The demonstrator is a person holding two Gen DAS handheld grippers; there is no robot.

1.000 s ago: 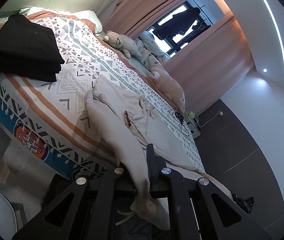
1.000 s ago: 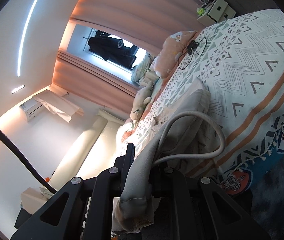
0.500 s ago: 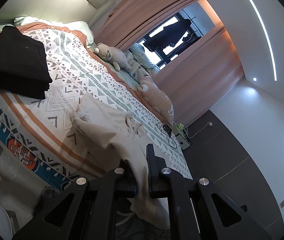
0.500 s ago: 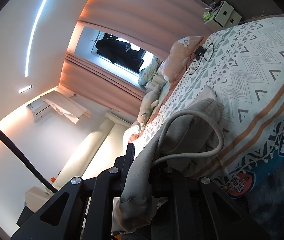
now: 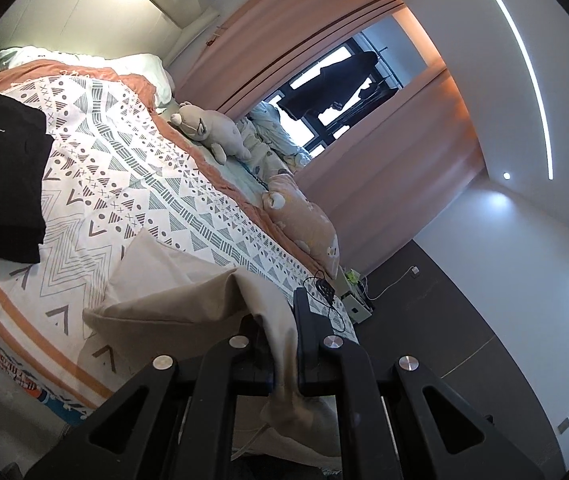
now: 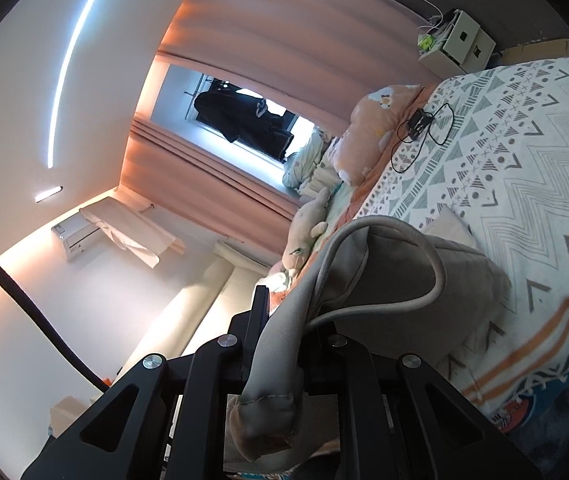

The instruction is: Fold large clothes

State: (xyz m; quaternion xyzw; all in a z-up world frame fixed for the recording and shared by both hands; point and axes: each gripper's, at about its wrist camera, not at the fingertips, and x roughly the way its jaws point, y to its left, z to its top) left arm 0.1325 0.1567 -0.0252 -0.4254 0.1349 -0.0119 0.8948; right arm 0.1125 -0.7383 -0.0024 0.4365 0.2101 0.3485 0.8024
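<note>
The left gripper (image 5: pixel 284 344) is clenched on an edge of the beige garment (image 5: pixel 172 280), the cloth pinched between its two black fingers (image 5: pixel 306 320) and hanging in a loose tail below them. From that pinch the fabric rises in a taut ridge and spreads out flat over the near edge of the bed (image 5: pixel 132 184), on the patterned bedspread. The right gripper (image 6: pixel 280 340) is likewise clamped on the same garment (image 6: pixel 396 280), gripping a thick hemmed fold that droops under the jaws; a pale cord (image 6: pixel 432 264) loops out of the cloth just beyond the fingers. The bulk of the garment lies bunched at the bed's near edge, above the orange stripes of the spread. Farther along the bed, a folded black garment (image 5: pixel 0 176) sits toward the left corner near the white pillows (image 5: pixel 84 60). Along the far edge lie a grey plush toy (image 5: pixel 212 132) and a pink cushion (image 5: pixel 308 224), with a black cable (image 6: pixel 420 136) beside the cushion.
</note>
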